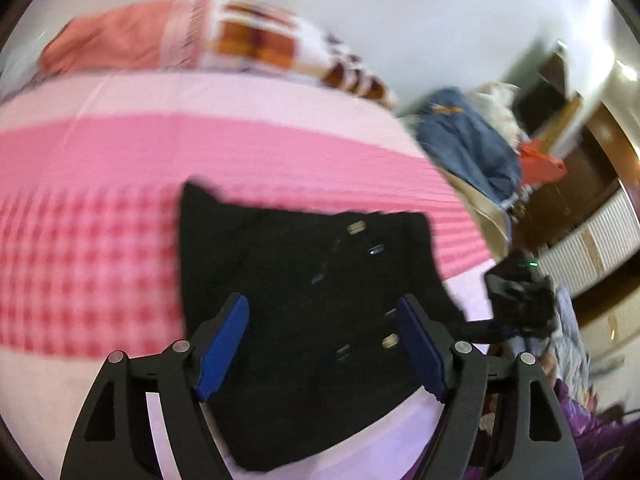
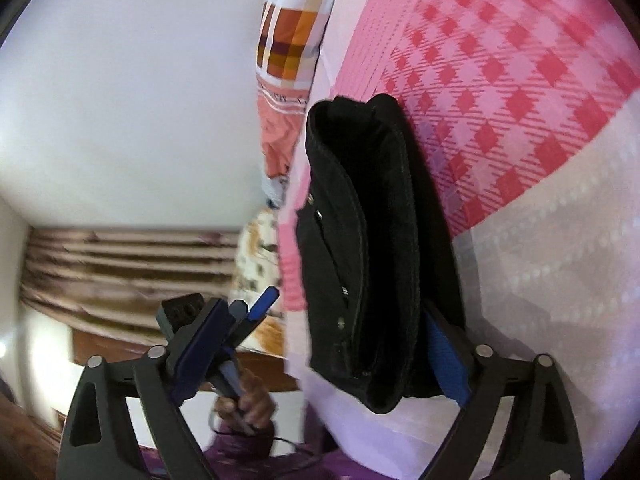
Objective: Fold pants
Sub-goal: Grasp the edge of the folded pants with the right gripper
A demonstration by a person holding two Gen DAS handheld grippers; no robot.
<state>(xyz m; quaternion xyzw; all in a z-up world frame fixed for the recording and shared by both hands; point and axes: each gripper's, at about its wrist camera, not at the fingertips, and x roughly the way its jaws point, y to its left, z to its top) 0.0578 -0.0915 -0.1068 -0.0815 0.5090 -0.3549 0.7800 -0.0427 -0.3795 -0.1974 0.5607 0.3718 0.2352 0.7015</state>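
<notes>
Left gripper [image 1: 322, 344] spread wide, blue pads [image 1: 222, 354] clear of cloth, nothing pinched; it points steeply down at the black pants [image 1: 304, 300], which lie folded into a compact block on the pink checked bedsheet [image 1: 100, 248]; in the left wrist view the block sits straight ahead and under the jaws, rivets and zip facing up, near edge hanging toward the pale border of the sheet; frame is blurred, so I can't tell whether the fingertips touch the fabric.

Right gripper [image 2: 328, 352] also spread, nothing pinched; its right-hand pad [image 2: 450, 360] sits just beside or against the near end of the pants [image 2: 372, 248], the other pad stands off to the left in open air; contact unclear. In this view the bundle's long axis runs away from the jaws, near end between the fingers, far end up the sheet [image 2: 500, 80]; stacked layers show as a thick edge, so the fold looks mostly done. The left tool [image 2: 224, 320] shows at lower left in a hand [image 2: 250, 404], off the bed edge side.

Judgement: the right gripper is nearer the short end, the left is over the flat face; next move turns on the long axis: any last fold or squaring-up goes across it; approach from the short end, not the side. Pillows [image 1: 224, 40] and the clothes pile [image 1: 468, 144] are well apart, no interference.
</notes>
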